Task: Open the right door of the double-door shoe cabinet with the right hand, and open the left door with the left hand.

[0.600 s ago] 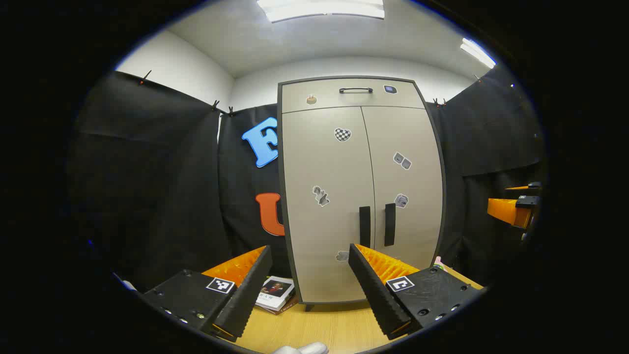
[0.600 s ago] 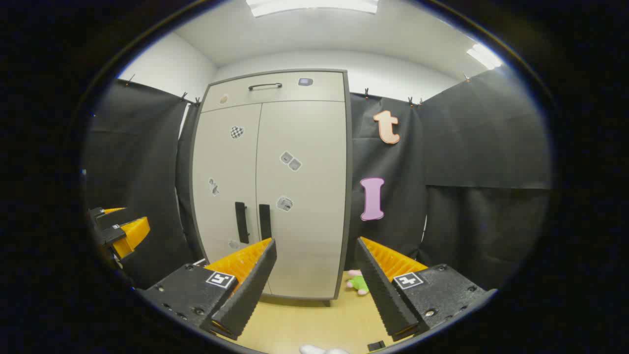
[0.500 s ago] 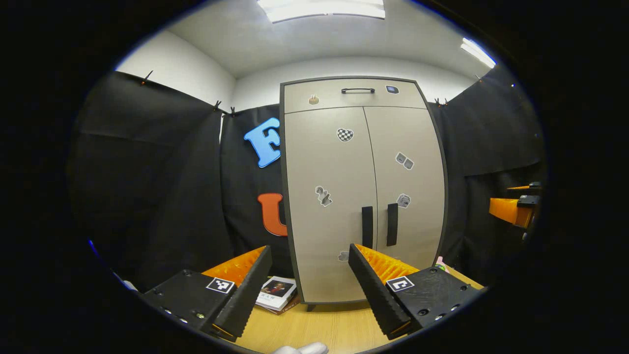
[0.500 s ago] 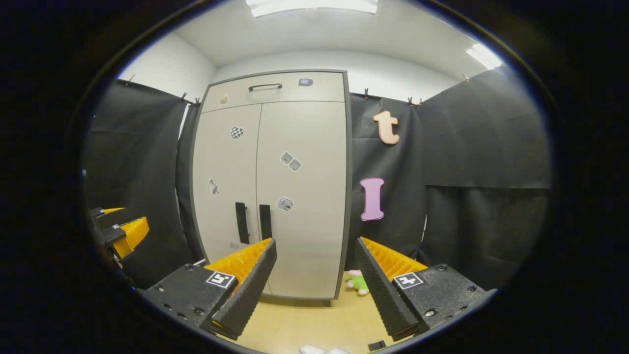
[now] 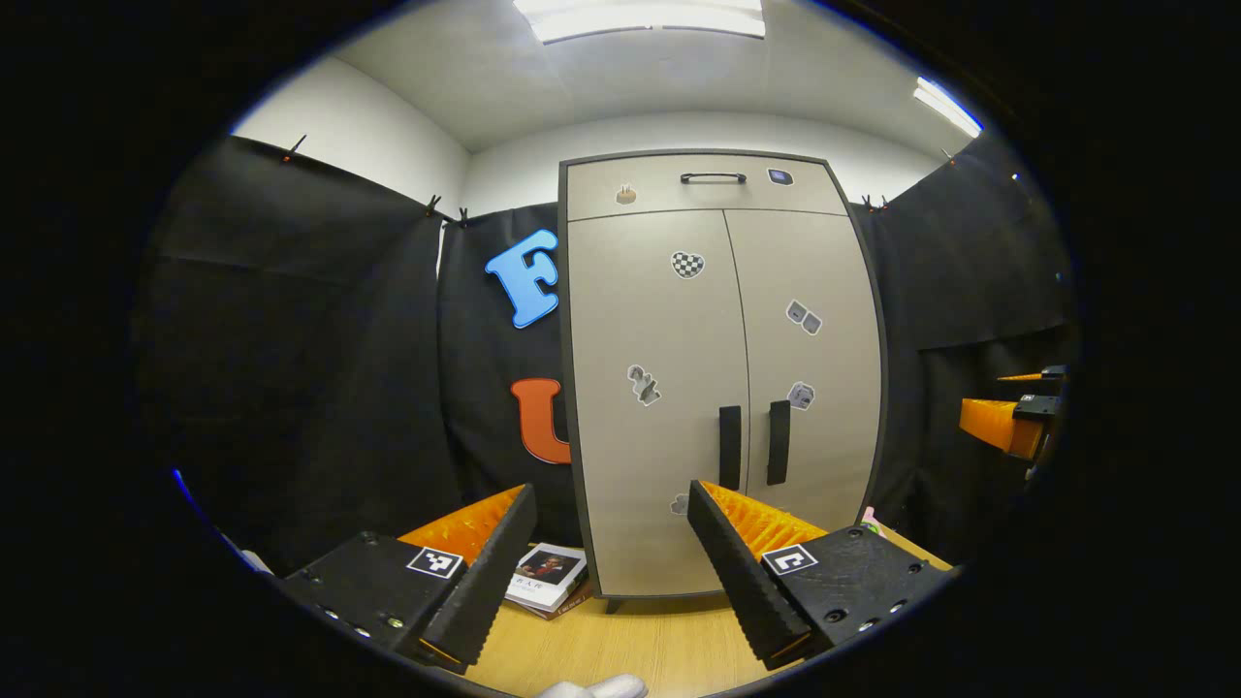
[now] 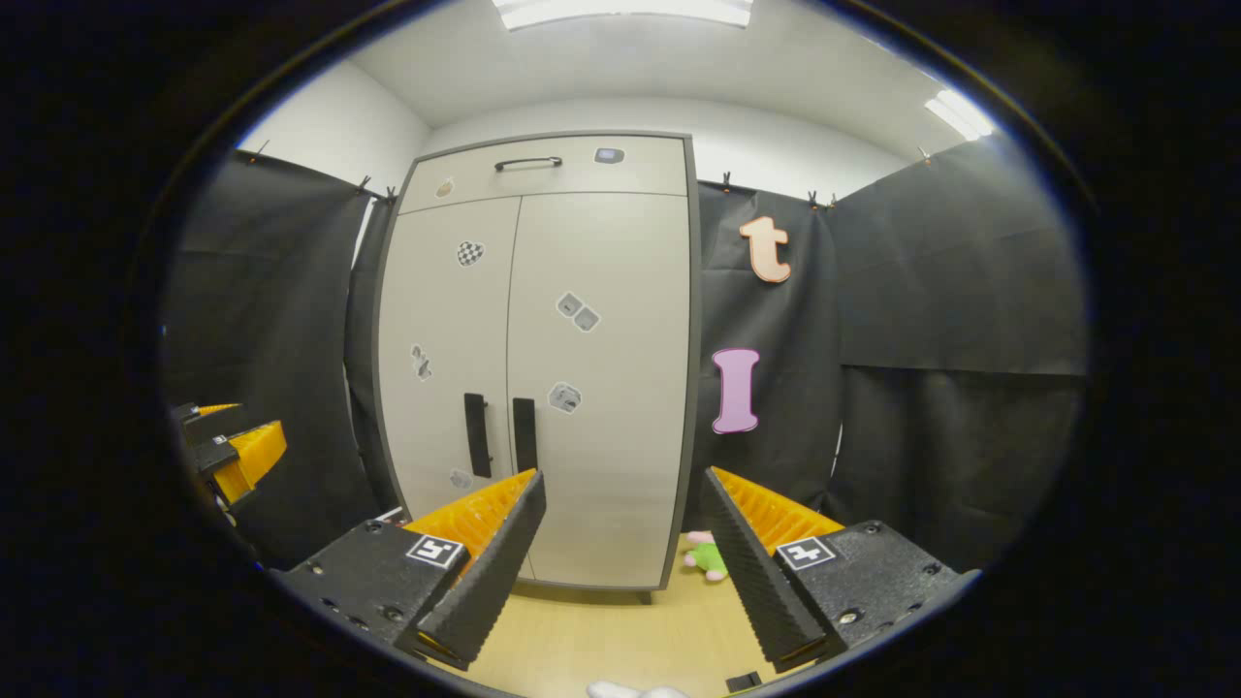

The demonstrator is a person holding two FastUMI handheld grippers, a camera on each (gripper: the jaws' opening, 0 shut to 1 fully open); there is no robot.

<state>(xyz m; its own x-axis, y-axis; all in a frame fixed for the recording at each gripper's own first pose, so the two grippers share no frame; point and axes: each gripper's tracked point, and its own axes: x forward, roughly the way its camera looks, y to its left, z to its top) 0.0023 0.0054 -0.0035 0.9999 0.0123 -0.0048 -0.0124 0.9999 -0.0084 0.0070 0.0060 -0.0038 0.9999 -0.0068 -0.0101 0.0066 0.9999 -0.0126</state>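
- The shoe cabinet (image 5: 717,378) is seen standing upright at the far side of the wooden floor (image 5: 640,645), against the black cloth wall; both doors are shut.
- The right door (image 6: 601,388) carries a dark vertical handle (image 6: 524,433) just beside the centre seam; the left door (image 5: 659,388) carries its twin (image 5: 729,447) on the other side of that seam. The long axis of each handle runs up and down.
- The right gripper (image 6: 620,567) is held with jaws spread and nothing between them; the right-door handle lies ahead, up and to the left of the gap, well apart.
- The left gripper (image 5: 611,572) is likewise spread and empty; the left-door handle lies ahead, up and to the right of its gap.
- Judged from this, the right gripper must be carried leftward and forward, fingers straddling the handle across its width.
- A book (image 5: 546,577) is noted on the floor left of the cabinet, a small plush toy (image 6: 705,557) on the right.
- Against the earlier frames, the cabinet is shifted slightly rightward in the left gripper view and appears a little taller in the right gripper view; a slight approach is inferred. The doors are unchanged.
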